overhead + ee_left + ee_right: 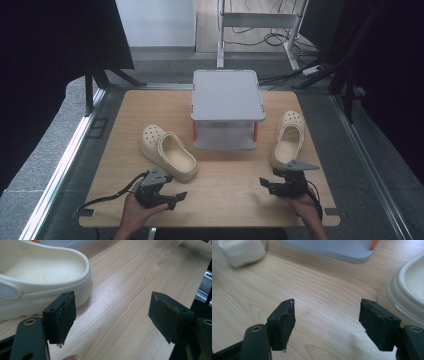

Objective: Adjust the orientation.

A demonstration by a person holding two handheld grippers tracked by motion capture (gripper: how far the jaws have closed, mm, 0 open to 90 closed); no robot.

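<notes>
Left claw (172, 198) and right claw (266, 186) sit at the worktop's (225, 200) near edge, both wide open, holding nothing. One cream clog (167, 151) lies left of the grey stand (227, 107), the other clog (288, 137) right of it.

The table (220, 175) is pale wood-grain board with a smooth, faintly shiny finish. Both clogs (167, 151) (288, 137) look like cream moulded foam or plastic, matt, with a finely dimpled footbed (45, 267). The stand (227, 95) is smooth grey plastic (orange posts). The left tongs (111, 316) and right tongs (327, 323) are matt black, their pads (166, 315) rough and frayed at the edges.
</notes>
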